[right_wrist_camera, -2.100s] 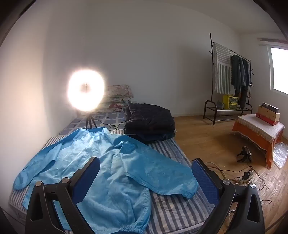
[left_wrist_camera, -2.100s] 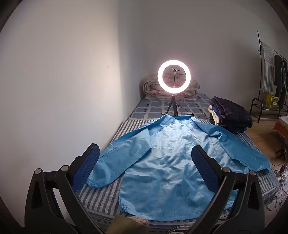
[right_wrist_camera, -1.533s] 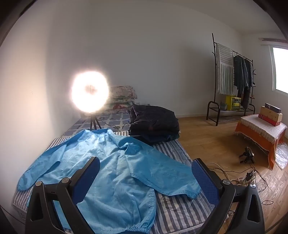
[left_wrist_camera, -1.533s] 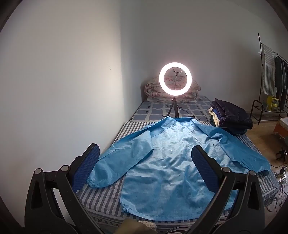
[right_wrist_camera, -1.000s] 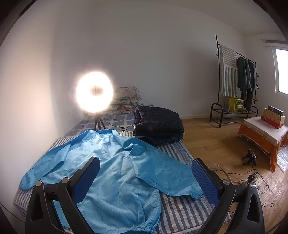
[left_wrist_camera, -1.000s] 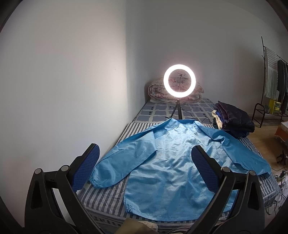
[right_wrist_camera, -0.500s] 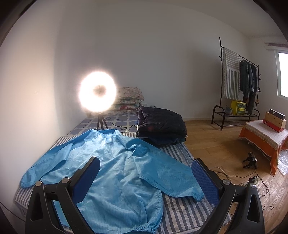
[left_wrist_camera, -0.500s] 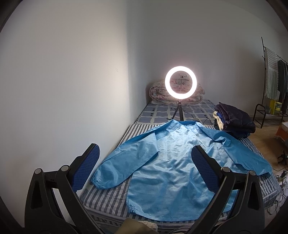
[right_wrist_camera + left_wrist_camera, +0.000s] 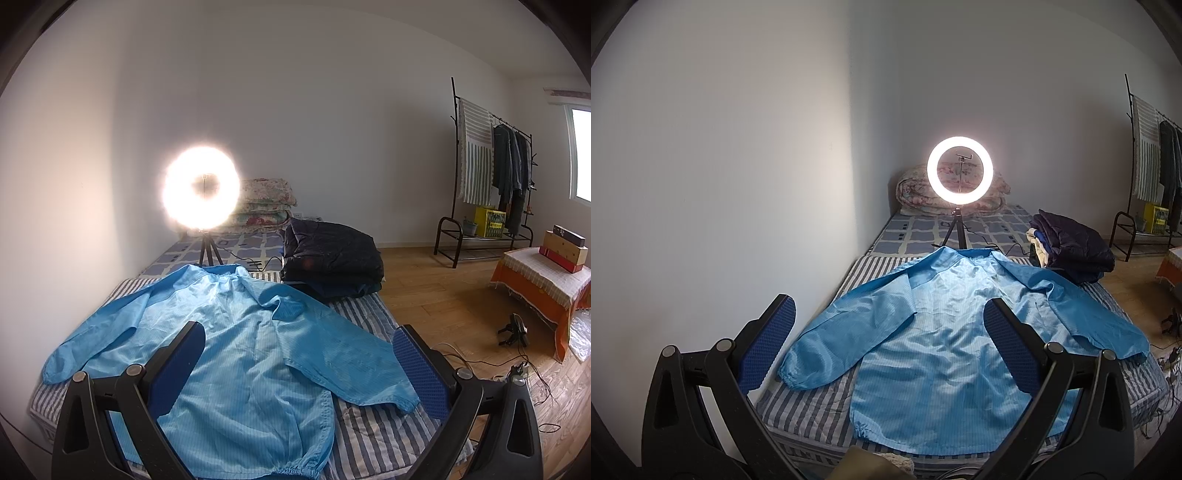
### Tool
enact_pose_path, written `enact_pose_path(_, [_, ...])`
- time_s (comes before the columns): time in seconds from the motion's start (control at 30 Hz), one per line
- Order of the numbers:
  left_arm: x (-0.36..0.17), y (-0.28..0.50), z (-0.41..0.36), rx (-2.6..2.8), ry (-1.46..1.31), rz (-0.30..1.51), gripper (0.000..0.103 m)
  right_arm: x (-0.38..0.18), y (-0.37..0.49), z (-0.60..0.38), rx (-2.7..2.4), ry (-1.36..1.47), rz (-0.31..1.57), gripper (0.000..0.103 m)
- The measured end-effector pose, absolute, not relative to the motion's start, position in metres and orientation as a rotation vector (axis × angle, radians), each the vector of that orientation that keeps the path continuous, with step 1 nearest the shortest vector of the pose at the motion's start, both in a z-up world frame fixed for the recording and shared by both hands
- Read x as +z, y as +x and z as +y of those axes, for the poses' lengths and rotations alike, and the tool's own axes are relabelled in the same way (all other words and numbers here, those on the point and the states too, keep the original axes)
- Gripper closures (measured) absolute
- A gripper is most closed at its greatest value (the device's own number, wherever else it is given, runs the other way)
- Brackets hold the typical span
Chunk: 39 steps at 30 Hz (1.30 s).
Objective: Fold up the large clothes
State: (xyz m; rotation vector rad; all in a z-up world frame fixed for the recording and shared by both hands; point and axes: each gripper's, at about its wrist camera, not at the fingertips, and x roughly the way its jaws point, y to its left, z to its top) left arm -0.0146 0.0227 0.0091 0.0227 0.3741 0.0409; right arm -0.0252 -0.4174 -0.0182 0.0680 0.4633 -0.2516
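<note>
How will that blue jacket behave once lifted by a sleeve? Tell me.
The blue jacket looks thin and creased, so it would probably drape limply. Its sheen suggests slippery fabric that may slide on the striped mattress. Probably light for its size.

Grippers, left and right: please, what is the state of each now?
Left gripper: open, holding nothing.
Right gripper: open, holding nothing, above the light blue long-sleeved jacket.

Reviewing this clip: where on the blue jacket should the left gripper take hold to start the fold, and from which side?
Probably the elastic cuff of the sleeve nearest the wall, on the blue jacket. That sleeve lies flat and angled outward on the striped mattress, apart from the body. The open left gripper could come in from the foot of the bed.
</note>
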Motion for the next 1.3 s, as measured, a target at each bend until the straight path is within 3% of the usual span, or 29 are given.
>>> enact_pose_path(1.3, [-0.008, -0.004, 0.038, 0.127, 0.053, 0.394, 0.0, -0.022, 0.01, -0.391, -0.198, -0.016, 0.454, 0.001])
